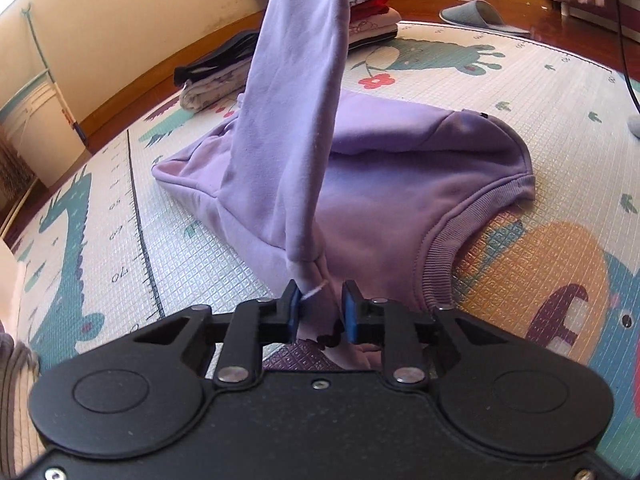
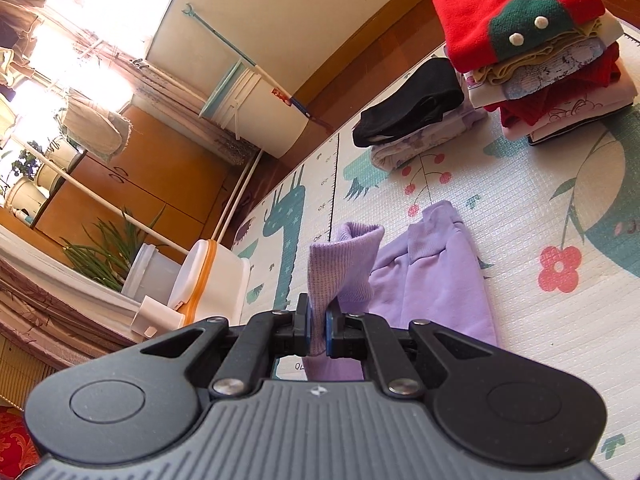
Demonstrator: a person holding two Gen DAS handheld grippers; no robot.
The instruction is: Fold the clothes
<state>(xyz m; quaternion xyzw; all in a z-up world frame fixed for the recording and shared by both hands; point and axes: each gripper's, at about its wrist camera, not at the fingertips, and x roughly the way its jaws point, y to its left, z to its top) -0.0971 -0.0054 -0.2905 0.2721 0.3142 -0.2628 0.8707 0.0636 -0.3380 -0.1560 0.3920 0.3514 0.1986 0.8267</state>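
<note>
Only the left view shows the sweatshirt (image 1: 400,184) body mid-frame on the mat (image 1: 520,92); the left gripper (image 1: 320,312) stands narrowly apart around fabric. The right gripper (image 2: 318,330) pinches the cuff (image 2: 340,264).

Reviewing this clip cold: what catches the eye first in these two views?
The lilac sweatshirt spread on the cartoon play mat, one sleeve pulled up tall from the floor. The right gripper is clamped on its ribbed cuff; the left gripper stands open over the cloth. Behind, a red top crowns a folded stack.
</note>
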